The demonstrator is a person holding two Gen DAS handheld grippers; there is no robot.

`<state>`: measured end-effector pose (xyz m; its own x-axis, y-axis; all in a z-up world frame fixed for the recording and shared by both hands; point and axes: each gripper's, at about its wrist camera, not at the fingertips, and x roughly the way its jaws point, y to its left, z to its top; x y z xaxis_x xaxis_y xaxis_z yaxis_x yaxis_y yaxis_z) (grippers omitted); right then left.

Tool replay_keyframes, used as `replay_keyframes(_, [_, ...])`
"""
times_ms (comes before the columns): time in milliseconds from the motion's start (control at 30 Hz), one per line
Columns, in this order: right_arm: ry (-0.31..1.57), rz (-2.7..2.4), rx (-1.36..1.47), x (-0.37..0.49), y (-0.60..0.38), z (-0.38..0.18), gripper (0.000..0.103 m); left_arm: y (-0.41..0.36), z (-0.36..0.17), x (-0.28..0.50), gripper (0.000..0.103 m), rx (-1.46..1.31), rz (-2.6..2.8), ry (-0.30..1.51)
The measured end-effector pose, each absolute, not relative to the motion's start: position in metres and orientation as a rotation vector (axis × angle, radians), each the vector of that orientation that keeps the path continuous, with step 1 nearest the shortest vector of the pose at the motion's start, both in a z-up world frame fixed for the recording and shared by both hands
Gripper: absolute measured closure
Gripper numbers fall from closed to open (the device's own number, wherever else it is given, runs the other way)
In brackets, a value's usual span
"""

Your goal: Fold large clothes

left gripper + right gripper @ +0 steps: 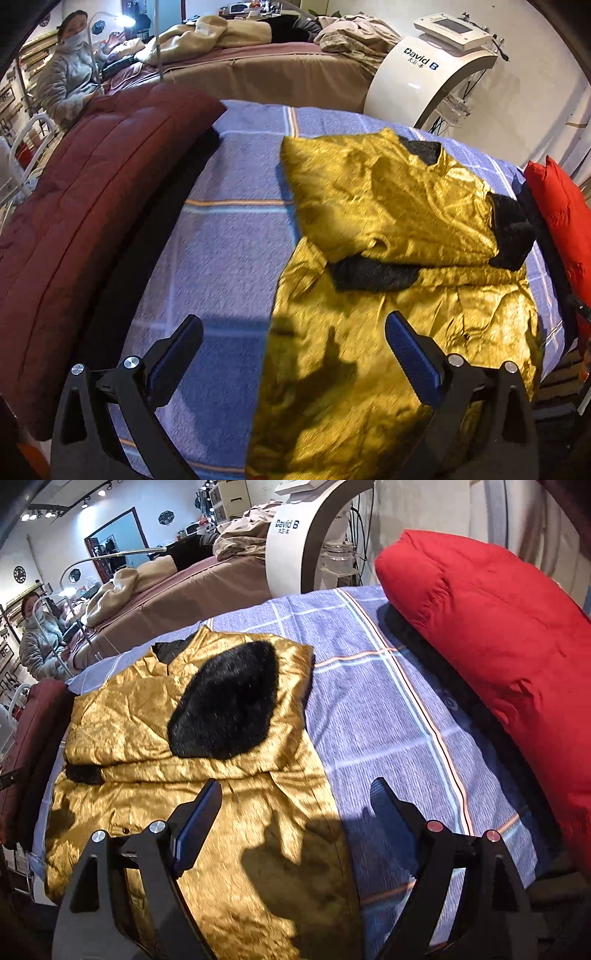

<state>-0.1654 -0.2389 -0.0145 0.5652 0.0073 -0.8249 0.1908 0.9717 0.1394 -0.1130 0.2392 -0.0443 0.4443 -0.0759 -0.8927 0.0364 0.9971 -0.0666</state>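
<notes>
Lying spread on the blue checked bed sheet, the shiny gold padded jacket with black fur trim showed heavy creasing. Its upper part was folded over the lower, with a black fur cuff across the fold line and a large black fur patch uppermost in the right wrist view. A folded maroon quilted garment lay along one edge of the bed, and a red puffy padded garment along the opposite edge.

The left hand-held gripper was angled downward above the jacket's near left border, jaws wide apart, nothing between them. The right hand-held gripper was angled downward above the jacket's near right border, jaws likewise wide apart and empty. Neither touched the fabric. Both views were slightly motion-blurred.
</notes>
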Motion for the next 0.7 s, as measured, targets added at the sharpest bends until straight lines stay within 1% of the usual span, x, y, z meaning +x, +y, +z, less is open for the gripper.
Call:
replay_keyframes(133, [1.035, -0.146, 0.234, -0.203, -0.246, -0.031, 0.021, 0.256, -0.061, -0.147, 0.006, -0.04, -0.051, 1.164])
replay_keyframes(333, [1.188, -0.132, 0.227, -0.247, -0.242, -0.068, 0.021, 0.268, -0.088, -0.188, 0.006, -0.027, -0.064, 1.22])
replay_keyframes(467, [1.2, -0.068, 0.206, -0.27, -0.229, -0.084, 0.021, 0.271, -0.108, -0.205, 0.006, -0.058, -0.127, 1.246])
replay_keyframes(567, [1.18, -0.046, 0.191, -0.279, -0.223, -0.088, 0.021, 0.27, -0.123, -0.217, 0.006, -0.03, -0.17, 1.26])
replay_keyframes(700, [1.173, -0.022, 0.209, -0.283, -0.224, -0.091, 0.021, 0.263, -0.134, -0.229, 0.006, -0.119, -0.337, 1.313])
